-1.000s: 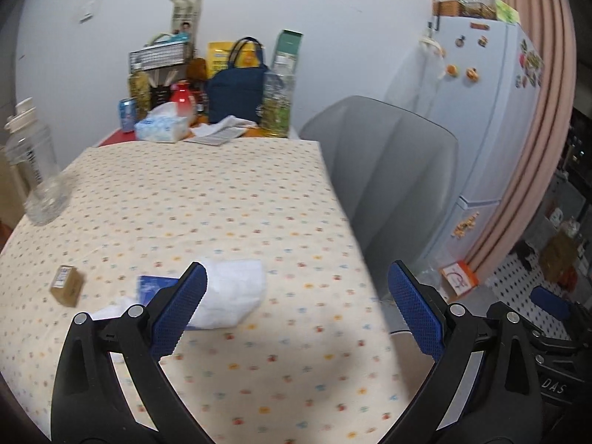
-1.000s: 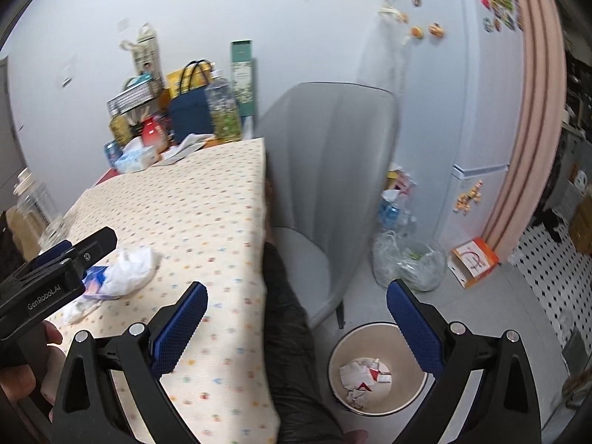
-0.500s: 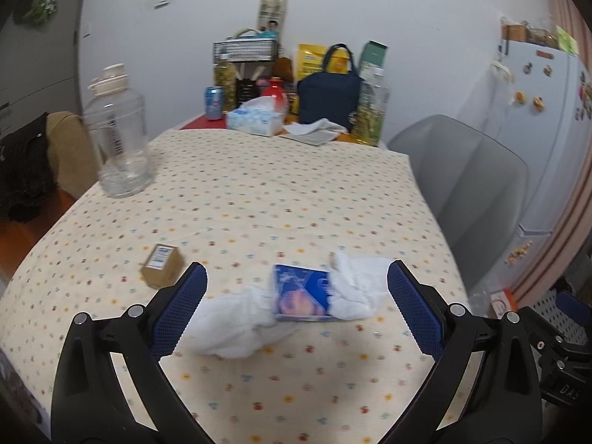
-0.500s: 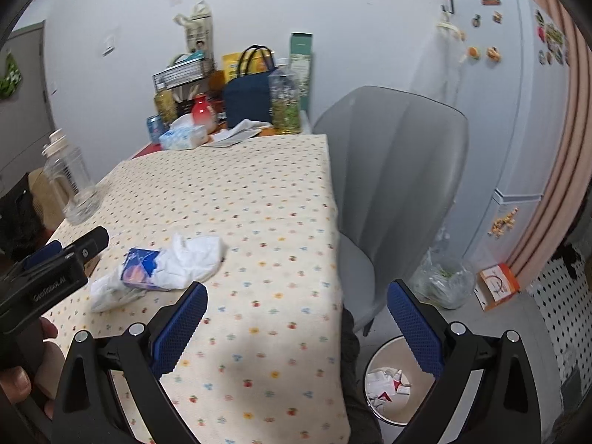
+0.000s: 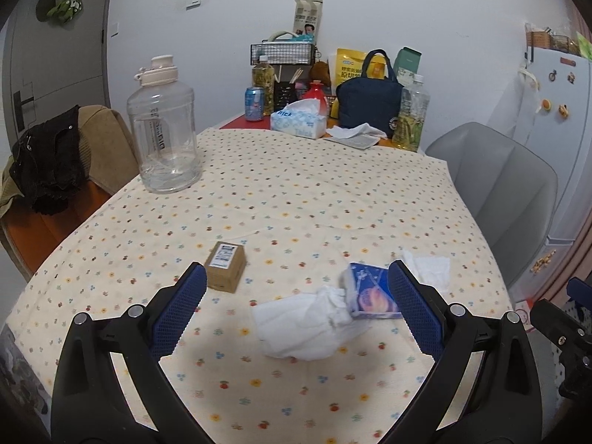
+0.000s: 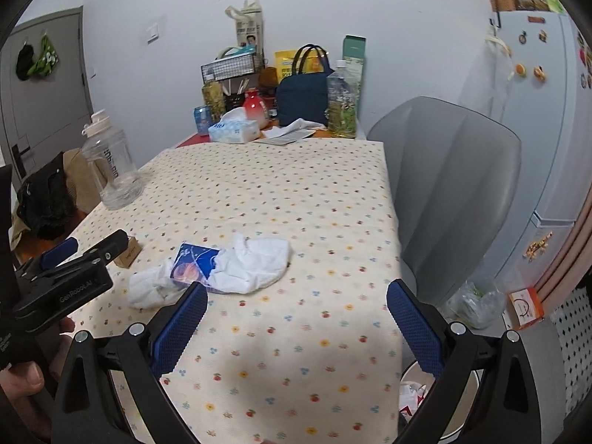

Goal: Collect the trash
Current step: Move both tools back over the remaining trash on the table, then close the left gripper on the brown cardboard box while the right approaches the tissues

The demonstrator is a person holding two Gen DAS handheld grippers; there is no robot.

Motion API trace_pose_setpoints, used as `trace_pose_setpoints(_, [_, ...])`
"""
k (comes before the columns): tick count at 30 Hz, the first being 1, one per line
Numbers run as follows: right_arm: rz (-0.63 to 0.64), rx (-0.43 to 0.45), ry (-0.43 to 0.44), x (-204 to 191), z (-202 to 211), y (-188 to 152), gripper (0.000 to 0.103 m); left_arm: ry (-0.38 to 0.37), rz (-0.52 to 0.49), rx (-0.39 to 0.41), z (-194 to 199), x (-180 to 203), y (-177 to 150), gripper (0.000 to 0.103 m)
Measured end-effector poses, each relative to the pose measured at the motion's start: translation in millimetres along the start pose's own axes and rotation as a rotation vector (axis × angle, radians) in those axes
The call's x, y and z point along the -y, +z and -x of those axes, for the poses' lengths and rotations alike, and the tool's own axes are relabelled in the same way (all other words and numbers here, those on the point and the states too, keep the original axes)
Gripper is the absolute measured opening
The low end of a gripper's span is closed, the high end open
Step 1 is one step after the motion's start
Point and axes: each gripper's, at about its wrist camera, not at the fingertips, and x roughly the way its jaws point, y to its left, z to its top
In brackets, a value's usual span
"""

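Crumpled white tissues (image 5: 314, 322) (image 6: 255, 266) lie on the dotted tablecloth with a blue packet (image 5: 370, 292) (image 6: 194, 266) among them. A small brown box (image 5: 225, 266) (image 6: 127, 251) sits to their left. My left gripper (image 5: 296, 309) is open, just above the table in front of the tissues and the box; it also shows in the right wrist view (image 6: 70, 259). My right gripper (image 6: 296, 327) is open and empty, further right and back from the tissues. A trash bin (image 6: 425, 403) with paper in it stands on the floor below the table's right edge.
A large clear water jug (image 5: 162, 129) stands at the table's left. A tissue box (image 5: 298, 122), can, bottles and a navy bag (image 5: 370, 100) crowd the far end. A grey chair (image 6: 447, 185) stands right of the table, a fridge (image 6: 536, 111) beyond.
Both cameras have swung left toward the table. The tissues, packet and brown box now lie between and ahead of the left fingers. Both grippers stay open.
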Motion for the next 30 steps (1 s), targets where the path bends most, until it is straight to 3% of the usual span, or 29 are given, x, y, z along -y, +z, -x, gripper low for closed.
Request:
trace_pose_setpoints(8, [-0.003, -0.027, 0.071, -17, -15, -2, 0.095, 0.04, 0.001, -0.02, -4, -32, -7, 0.097])
trace_pose_setpoints(23, [0.022, -0.072, 0.072, -35, -36, -15, 0.095, 0.029, 0.067, -0.097, -24, -75, -25, 0.097])
trace_pose_setpoints(30, [0.002, -0.089, 0.076, -30, -44, -18, 0.095, 0.07, 0.105, -0.111, -33, -97, -25, 0.093])
